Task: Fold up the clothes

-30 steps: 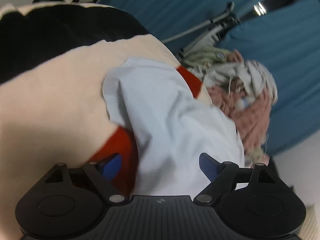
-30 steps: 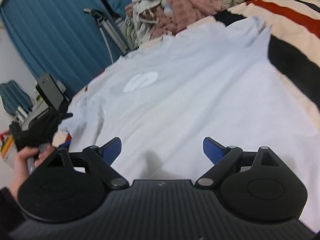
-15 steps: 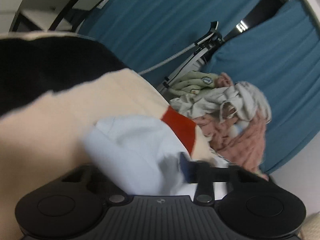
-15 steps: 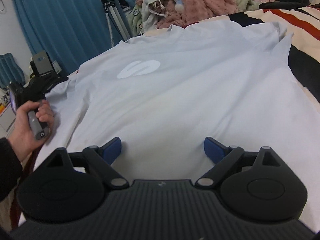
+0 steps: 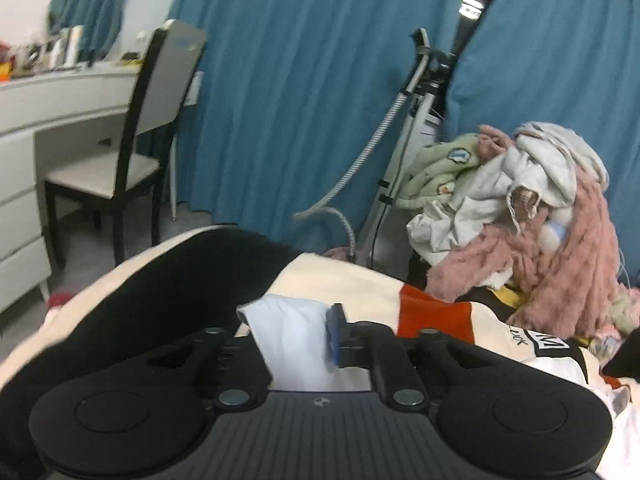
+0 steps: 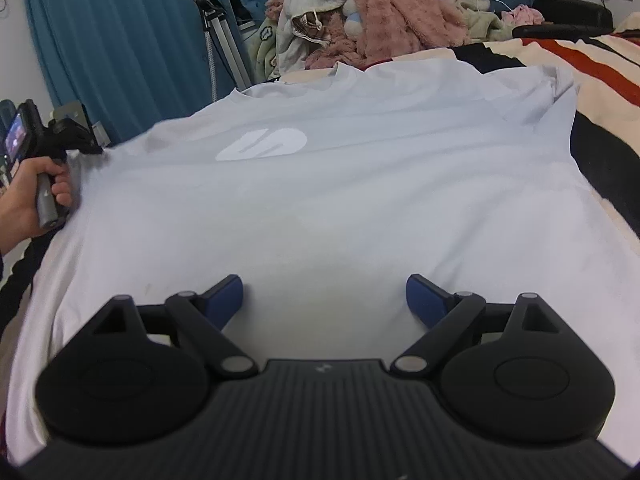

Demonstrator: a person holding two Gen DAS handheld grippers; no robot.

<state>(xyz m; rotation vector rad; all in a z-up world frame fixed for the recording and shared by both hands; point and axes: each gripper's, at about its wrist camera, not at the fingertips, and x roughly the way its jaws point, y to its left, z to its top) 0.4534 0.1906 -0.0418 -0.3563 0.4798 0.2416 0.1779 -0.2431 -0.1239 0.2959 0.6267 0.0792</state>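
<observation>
Pale blue T-shirt (image 6: 340, 208) on a striped bed.
The shirt bore a white logo (image 6: 262, 145); the bedspread (image 6: 596, 76) showed cream, black and red stripes; the curtains (image 5: 304, 92) were teal.

I see the bed under a striped blanket (image 6: 592, 80) of cream, black and red bands. A pale blue T-shirt (image 6: 340, 208) lies spread flat across the frame's middle. At upper centre, a heap of clothes (image 6: 372, 20) sits at the far edge.
</observation>
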